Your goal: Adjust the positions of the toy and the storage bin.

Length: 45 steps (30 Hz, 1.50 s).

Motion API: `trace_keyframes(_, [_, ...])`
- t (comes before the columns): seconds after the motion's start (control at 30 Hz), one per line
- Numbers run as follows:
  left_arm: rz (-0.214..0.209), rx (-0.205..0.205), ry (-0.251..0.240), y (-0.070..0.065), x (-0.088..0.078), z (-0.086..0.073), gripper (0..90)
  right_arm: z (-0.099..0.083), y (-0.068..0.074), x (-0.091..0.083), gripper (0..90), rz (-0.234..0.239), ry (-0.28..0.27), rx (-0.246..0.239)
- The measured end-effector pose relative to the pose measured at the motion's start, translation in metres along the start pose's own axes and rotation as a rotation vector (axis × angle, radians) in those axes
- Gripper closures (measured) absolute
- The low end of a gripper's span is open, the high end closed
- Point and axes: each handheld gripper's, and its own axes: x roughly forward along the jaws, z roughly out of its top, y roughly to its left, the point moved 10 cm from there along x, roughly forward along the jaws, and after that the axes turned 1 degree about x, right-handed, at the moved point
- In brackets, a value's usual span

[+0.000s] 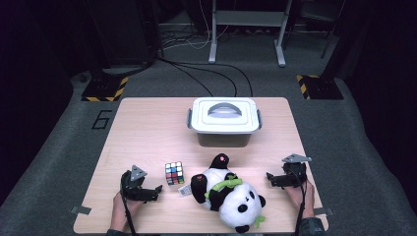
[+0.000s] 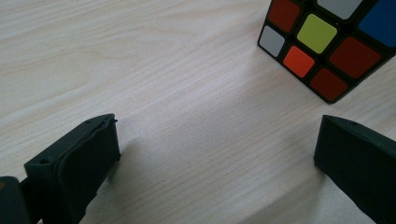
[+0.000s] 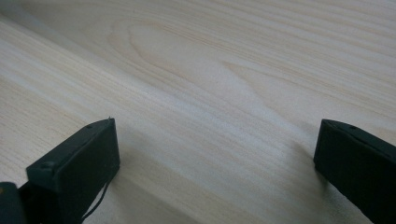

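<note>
A lidded white box (image 1: 224, 121) sits beyond a plush panda (image 1: 231, 194).

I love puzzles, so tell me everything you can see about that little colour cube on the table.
The colour cube is a three-by-three twisting puzzle with a black frame and glossy stickers, scrambled: red, orange, yellow-green, white and blue squares show. It rests flat on the pale wooden table, between the left tool and the stuffed panda, a white tag close beside it. The tool's jaws stand wide open, short of the cube.
</note>
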Motion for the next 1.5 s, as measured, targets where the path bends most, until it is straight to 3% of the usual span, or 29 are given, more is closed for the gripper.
trace_keyframes(0.57, [0.000,-0.003,-0.001,0.000,0.000,0.000,0.0,0.000,0.002,0.000,0.0,0.019,0.004,-0.009])
trace_keyframes(0.77, [-0.003,0.019,-0.005,-0.001,0.000,0.001,0.0,0.001,0.002,0.001,0.0,0.019,0.001,-0.009])
trace_keyframes(1.13, [-0.096,0.044,-0.086,-0.014,-0.013,0.024,0.0,0.001,0.002,0.001,0.2,0.023,-0.003,-0.018])
trace_keyframes(1.2, [-0.118,0.077,-0.102,-0.019,-0.015,0.033,0.0,0.001,0.003,0.001,0.3,0.023,-0.001,-0.014])
trace_keyframes(1.3, [-0.134,0.094,-0.114,-0.024,-0.014,0.038,0.0,0.001,0.003,0.001,0.4,0.023,-0.001,-0.012])
trace_keyframes(1.5, [-0.163,0.152,-0.104,-0.036,-0.007,0.049,0.0,0.001,0.003,0.001,0.6,0.026,-0.001,-0.017])
